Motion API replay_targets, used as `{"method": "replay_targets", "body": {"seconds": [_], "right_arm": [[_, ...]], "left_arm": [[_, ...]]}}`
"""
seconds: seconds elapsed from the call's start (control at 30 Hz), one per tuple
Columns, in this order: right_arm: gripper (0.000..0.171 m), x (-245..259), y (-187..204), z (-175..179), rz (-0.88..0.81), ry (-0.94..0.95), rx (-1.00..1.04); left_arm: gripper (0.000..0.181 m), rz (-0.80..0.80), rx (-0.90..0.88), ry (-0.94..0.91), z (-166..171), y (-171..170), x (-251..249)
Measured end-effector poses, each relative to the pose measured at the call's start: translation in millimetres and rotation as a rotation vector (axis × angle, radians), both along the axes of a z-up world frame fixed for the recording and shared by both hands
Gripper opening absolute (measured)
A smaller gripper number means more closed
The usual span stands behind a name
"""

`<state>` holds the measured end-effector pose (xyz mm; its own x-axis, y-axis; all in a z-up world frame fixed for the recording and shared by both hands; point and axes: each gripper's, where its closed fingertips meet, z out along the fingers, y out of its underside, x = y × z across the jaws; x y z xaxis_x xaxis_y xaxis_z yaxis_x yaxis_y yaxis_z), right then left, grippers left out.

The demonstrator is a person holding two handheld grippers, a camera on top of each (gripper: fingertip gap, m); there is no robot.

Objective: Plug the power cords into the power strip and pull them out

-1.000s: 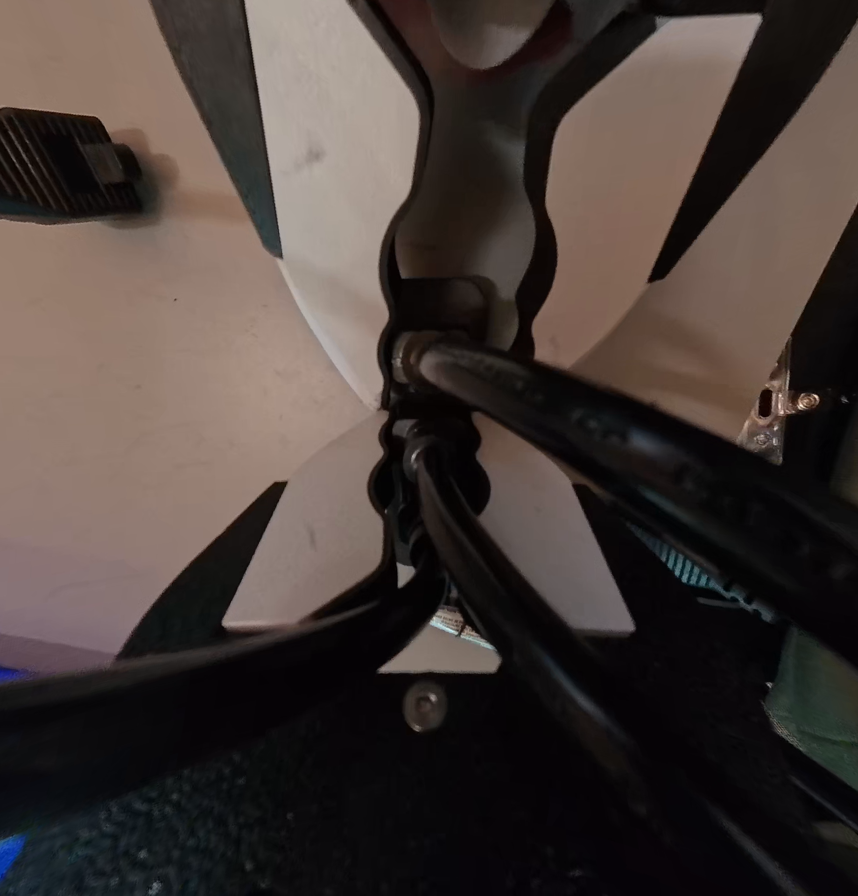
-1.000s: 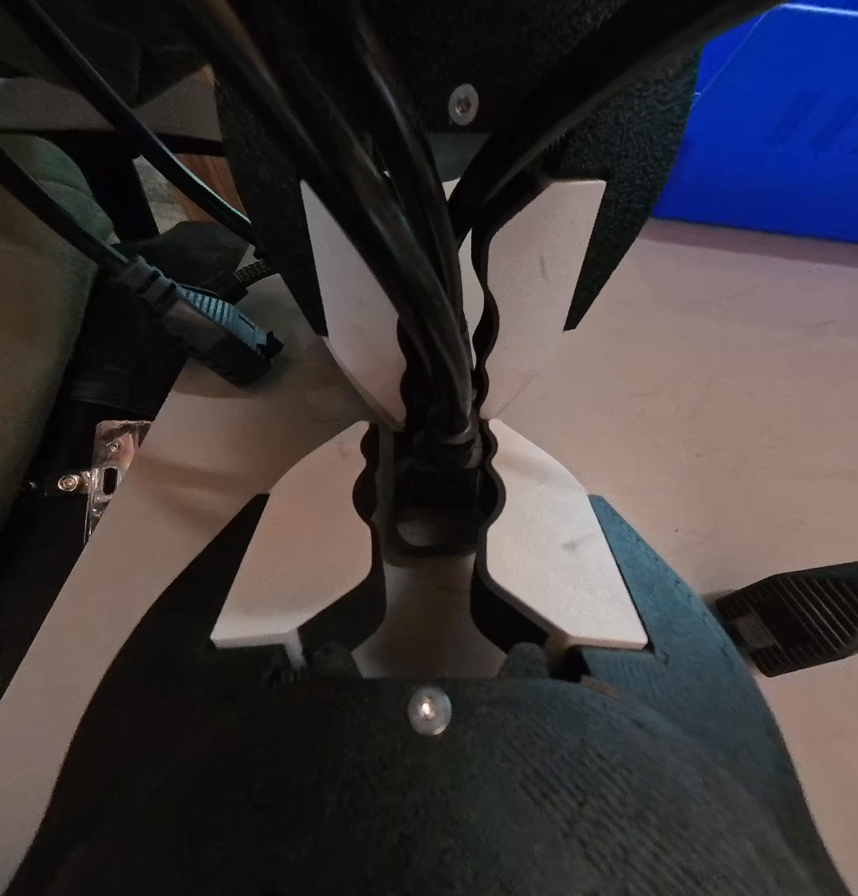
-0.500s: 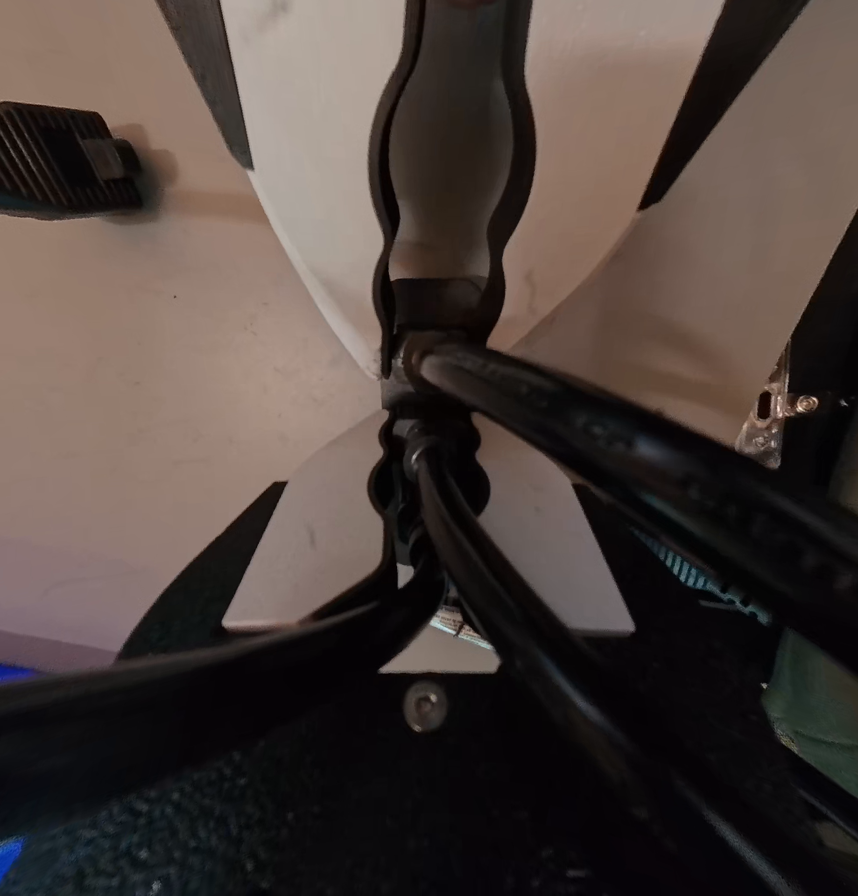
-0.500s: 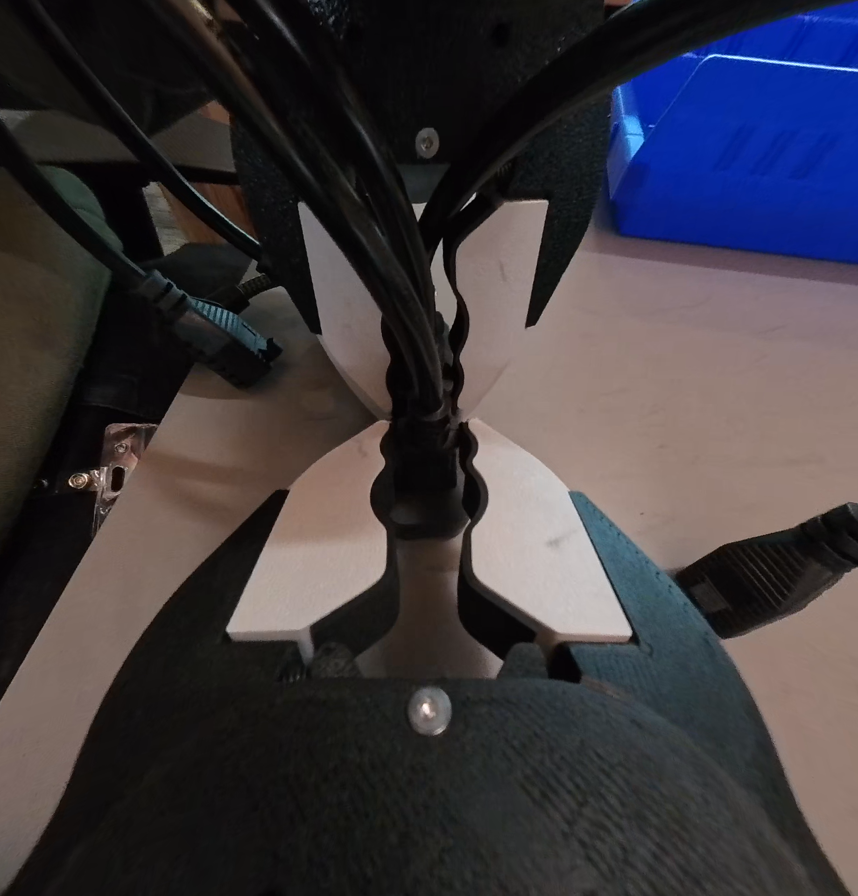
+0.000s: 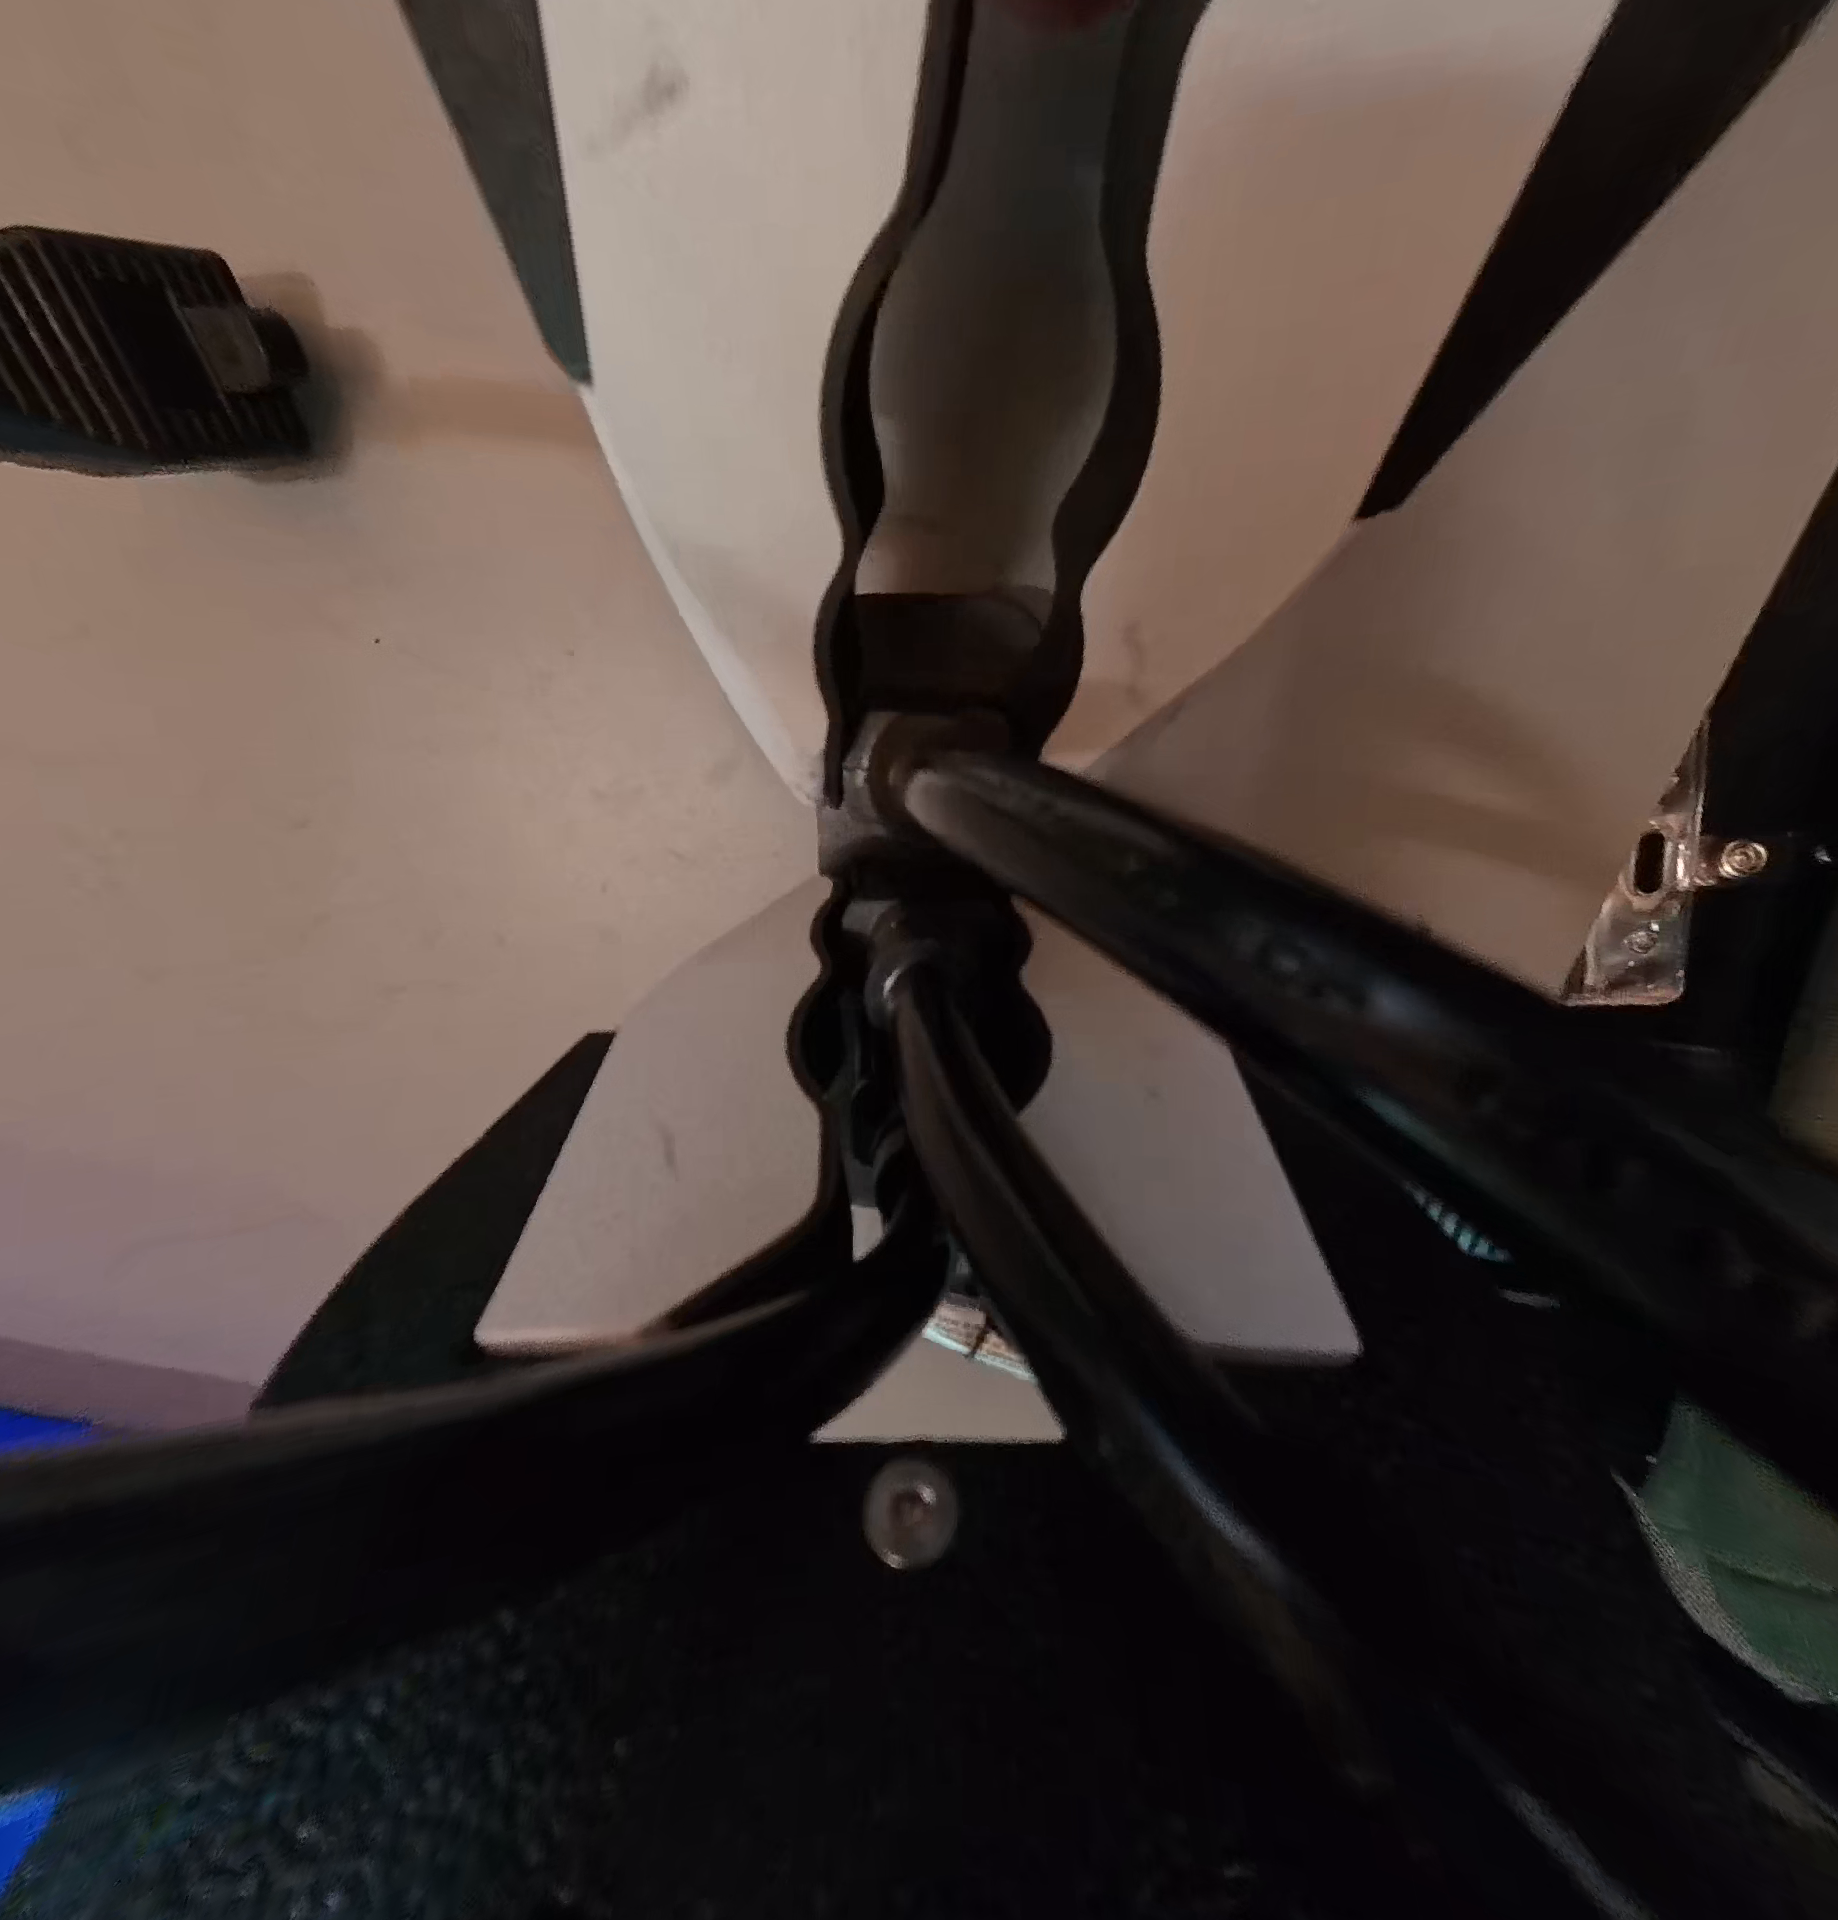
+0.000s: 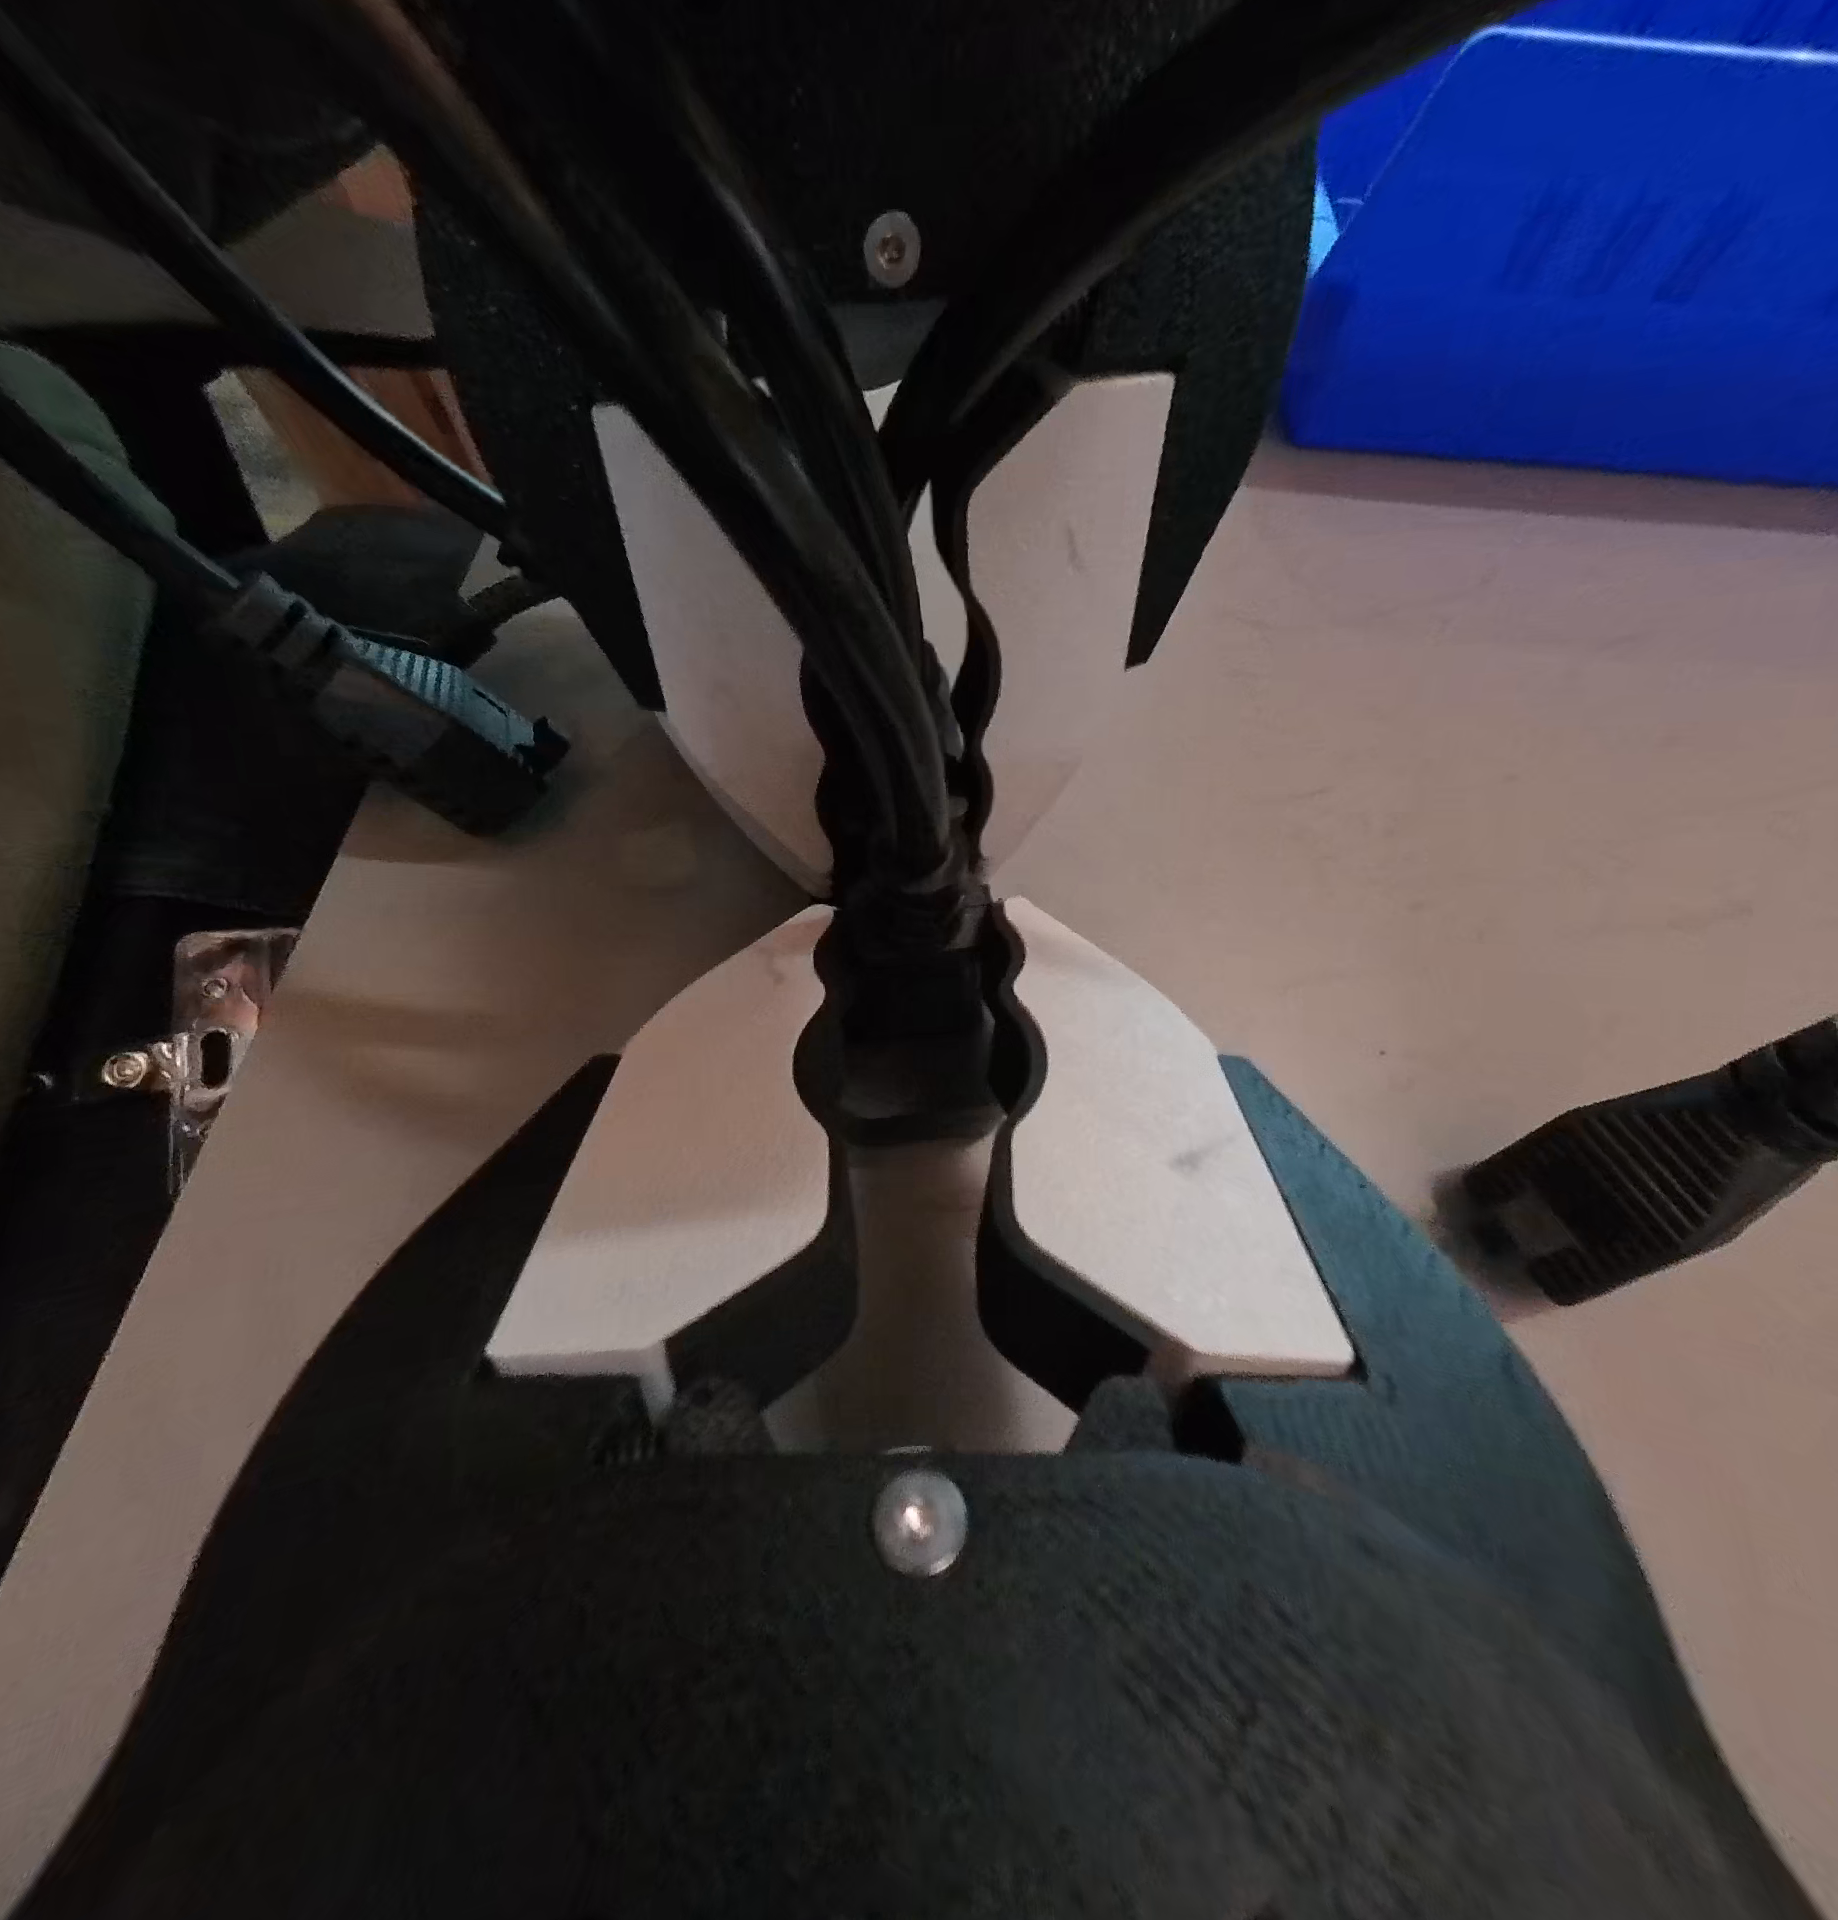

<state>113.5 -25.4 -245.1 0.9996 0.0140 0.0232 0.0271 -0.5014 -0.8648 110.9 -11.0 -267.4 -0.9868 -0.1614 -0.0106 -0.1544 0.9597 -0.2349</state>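
Observation:
The two grippers meet tip to tip over the pale table. In the left wrist view my left gripper (image 5: 920,935) is shut on black power cords (image 5: 956,1122) that run back over its body. Facing it from the top, the right gripper (image 5: 946,790) is shut on a black plug (image 5: 946,655), from which a thick cord (image 5: 1362,966) leaves to the lower right. In the right wrist view my right gripper (image 6: 910,925) grips that plug (image 6: 910,1049), and the left gripper (image 6: 894,831) holds the cord bundle (image 6: 873,727) above it. No power strip is in view.
A loose ribbed black plug (image 5: 115,343) lies on the table and also shows in the right wrist view (image 6: 1663,1174). Another plug on a cord (image 6: 427,717) lies at the table's left edge by a metal latch (image 6: 198,1049). A blue bin (image 6: 1621,260) stands at the back right. Left and right tips are no more than a few centimetres apart. From either gripper's tips it is about 20 cm to the metal latch (image 6: 198,1049). Seen from the left wrist view (image 5: 1666,870) as well.
The right gripper's jaws have narrowed onto the black plug. The right wrist view has shifted, bringing more of the blue bin into view. The left gripper keeps its hold on the cords.

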Motion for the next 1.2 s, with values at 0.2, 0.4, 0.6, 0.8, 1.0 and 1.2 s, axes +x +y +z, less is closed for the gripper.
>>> {"method": "replay_targets", "body": {"seconds": [0.2, 0.4, 0.6, 0.8, 1.0, 1.2], "right_arm": [[0.023, 7, 1, 1, -0.079, 0.111, 0.05], [0.023, 2, -2, 1, -0.059, 0.054, -0.011], [0.022, -5, -2, 1, -0.047, 0.011, -0.051], [0.022, 8, -1, 4, -0.099, 0.227, 0.089], [0.022, 5, -4, 3, -0.066, 0.084, -0.064], [0.023, 3, -5, 2, -0.046, 0.035, -0.023]], "left_arm": [[0.026, 0.043, 0.01, 0.008, 0, 0, 4], [0.025, 0.022, 0.012, 0.013, -1, -2, 1], [0.026, -0.039, 0.02, 0.023, -1, 0, -2], [0.026, 0.032, 0.005, 0.004, -1, -2, 4], [0.026, 0.016, 0.012, 0.011, -1, -3, 3], [0.025, 0.007, -0.009, 0.013, -1, -3, 3]]}}
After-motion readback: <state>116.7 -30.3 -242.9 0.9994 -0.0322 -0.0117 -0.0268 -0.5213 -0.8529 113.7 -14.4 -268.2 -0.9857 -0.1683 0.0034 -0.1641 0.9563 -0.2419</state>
